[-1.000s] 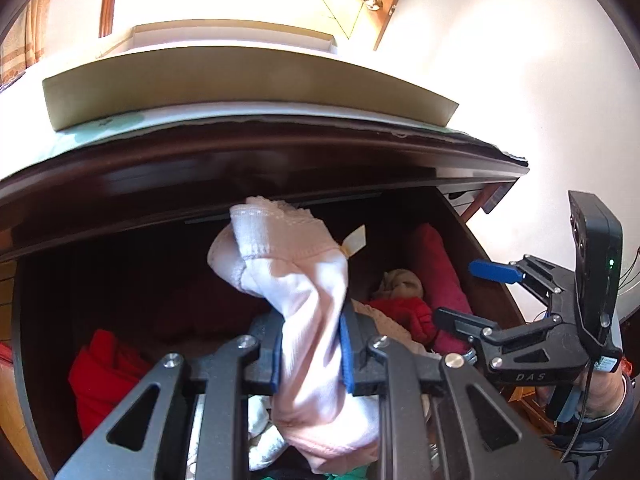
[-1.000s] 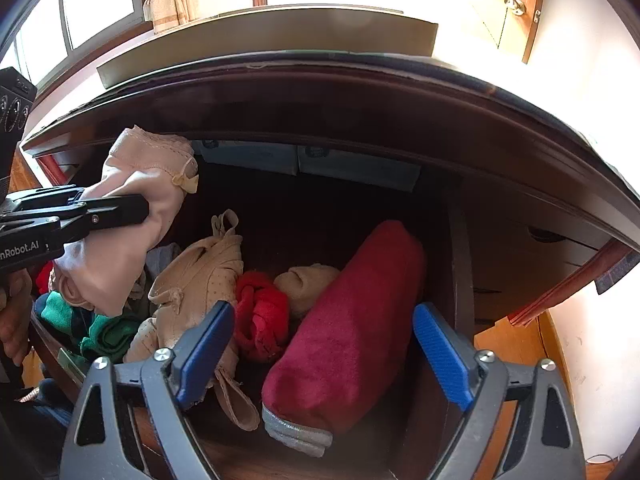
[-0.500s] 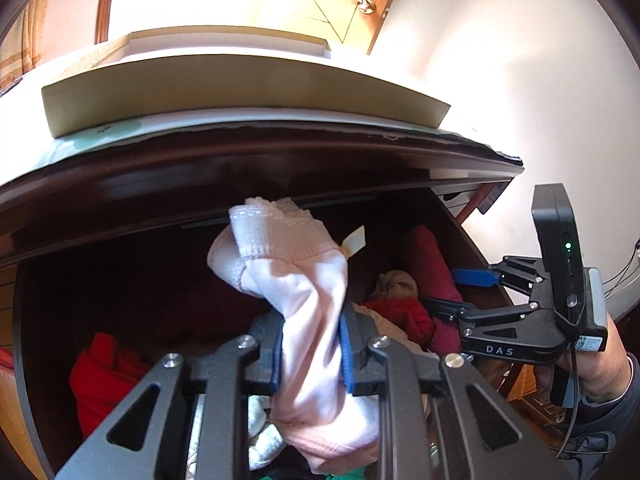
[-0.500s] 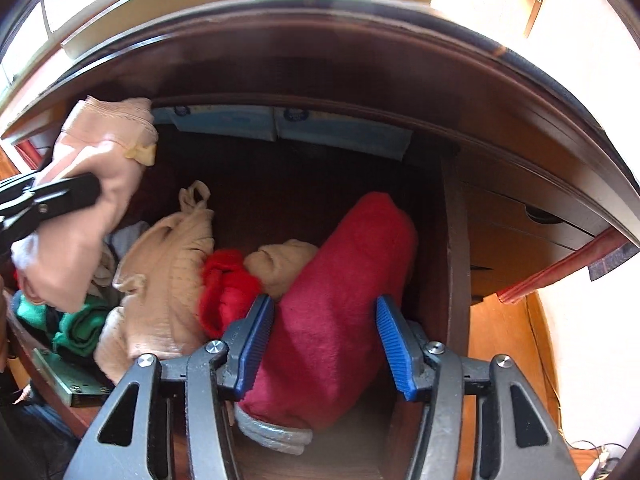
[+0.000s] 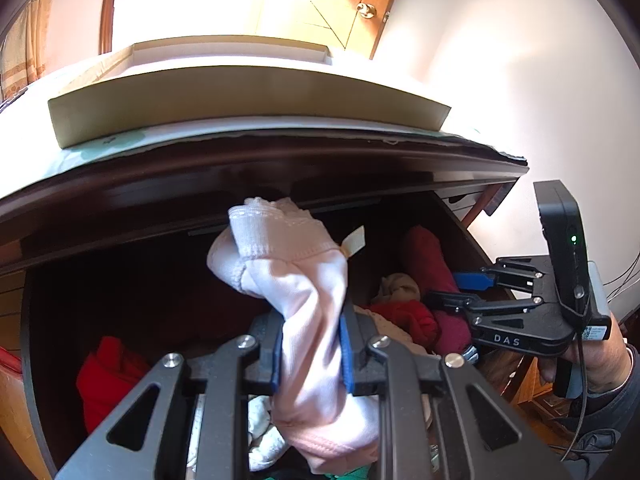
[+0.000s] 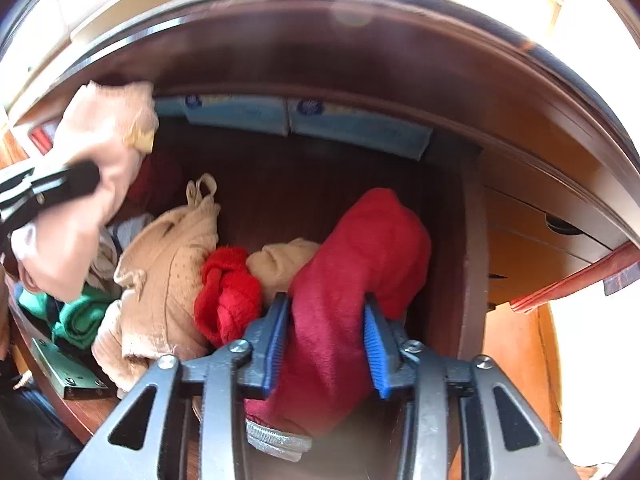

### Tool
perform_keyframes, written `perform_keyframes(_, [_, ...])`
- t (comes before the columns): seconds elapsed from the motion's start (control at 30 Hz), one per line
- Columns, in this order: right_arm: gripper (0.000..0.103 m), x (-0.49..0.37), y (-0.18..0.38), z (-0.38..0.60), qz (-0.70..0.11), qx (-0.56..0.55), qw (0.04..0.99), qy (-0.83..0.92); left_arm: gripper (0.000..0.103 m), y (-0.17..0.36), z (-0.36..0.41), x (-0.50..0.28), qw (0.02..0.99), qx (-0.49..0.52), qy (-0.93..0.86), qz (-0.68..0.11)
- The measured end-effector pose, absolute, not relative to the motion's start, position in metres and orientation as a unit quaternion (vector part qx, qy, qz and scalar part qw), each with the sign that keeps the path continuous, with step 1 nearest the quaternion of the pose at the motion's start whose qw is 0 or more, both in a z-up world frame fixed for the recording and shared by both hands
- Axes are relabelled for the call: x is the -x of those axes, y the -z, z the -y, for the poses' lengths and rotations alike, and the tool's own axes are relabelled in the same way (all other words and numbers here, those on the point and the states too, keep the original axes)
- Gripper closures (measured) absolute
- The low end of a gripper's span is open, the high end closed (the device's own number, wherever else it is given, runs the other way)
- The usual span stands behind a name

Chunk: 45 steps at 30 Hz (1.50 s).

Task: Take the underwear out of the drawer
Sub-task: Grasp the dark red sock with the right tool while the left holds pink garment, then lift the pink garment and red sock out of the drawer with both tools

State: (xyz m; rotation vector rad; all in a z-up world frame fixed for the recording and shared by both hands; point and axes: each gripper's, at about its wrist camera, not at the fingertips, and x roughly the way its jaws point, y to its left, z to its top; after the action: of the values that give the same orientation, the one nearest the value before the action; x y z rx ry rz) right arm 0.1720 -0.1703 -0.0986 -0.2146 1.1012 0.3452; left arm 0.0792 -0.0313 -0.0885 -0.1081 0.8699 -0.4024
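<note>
Trouble could start on the left, where the left gripper [image 5: 310, 354] has its jaws clamped on pale pink underwear [image 5: 296, 280] held above the drawer [image 6: 472, 264]; its loose lower fold hangs near the green cloth [image 6: 80, 316] and might drag it out. Beside it, the beige garment [image 6: 168, 280] and red bundle [image 6: 228, 292] crowd close. On the right, the right gripper [image 6: 326, 346] is closing its jaws on a dark red roll [image 6: 360, 260]; a bunched grip could slip.

Sunlit bedroom corner with a dark wood dresser [image 5: 280, 168]

A flat cardboard box [image 5: 240, 96] lies on top; behind, a wooden cabinet door [image 5: 320, 4] and a pale wall [image 5: 500, 80] in bright light.
</note>
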Motion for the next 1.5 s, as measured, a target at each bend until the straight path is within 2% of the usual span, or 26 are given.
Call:
perform_keyframes(0.2, [0.076,-0.17,0.097,0.179,-0.5,0.075,0.843,-0.183,0.083,0.086,0.035,-0.075,0.896,0.038,0.181,-0.404])
perform_keyframes(0.37, [0.078,-0.158,0.091,0.179,-0.482,0.081,0.851,-0.191,0.083,0.083,0.036,-0.069,0.907,0.023,0.174,-0.383])
perform_keyframes(1.5, [0.079,-0.056,0.052,0.204,-0.295,0.105,0.917,-0.247,0.085,0.065,0.029,-0.041,0.952,0.01,0.12,-0.28])
